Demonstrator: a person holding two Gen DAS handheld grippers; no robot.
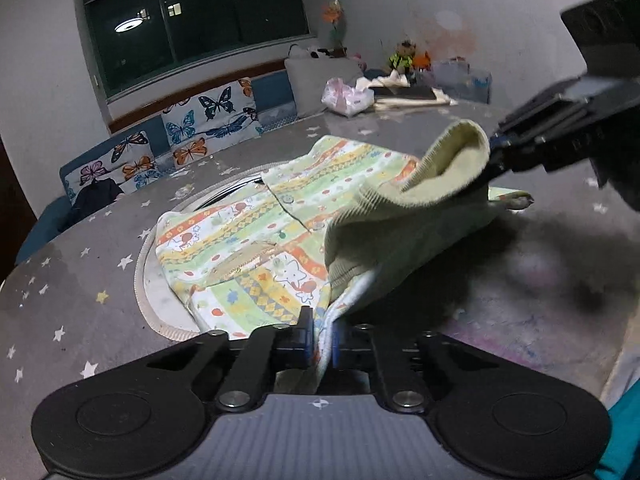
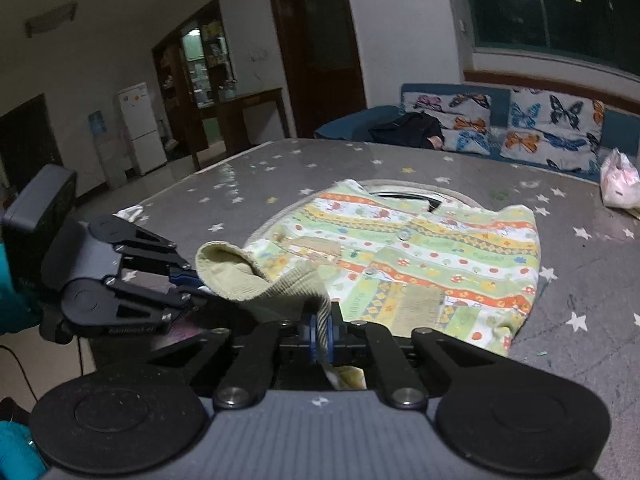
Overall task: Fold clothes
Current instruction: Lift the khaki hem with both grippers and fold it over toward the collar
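While clamped tight on fabric, both tongs busy with one sleeve. Left gripper [image 1: 323, 344] pinched shut on the striped sleeve edge of the patterned shirt [image 1: 256, 232], right gripper [image 2: 320, 336] pinched shut on the ribbed green cuff [image 2: 256, 280], cuff lifted clear off the table [image 2: 580, 280] and hanging between the two. Rest of the shirt lying flat, buttons up, spread over the round inset [image 1: 160, 312] in the middle of the starry tablecloth, far hem reaching toward the far edge. Loads of bare cloth on the left side and along the near edge, plenty of room to swing. Right far corner more cramped: pink plastic bag [image 1: 346, 96] plus a pile of clutter, well apart from the shirt. Butterfly sofa [image 2: 540, 128] just past the far edge.
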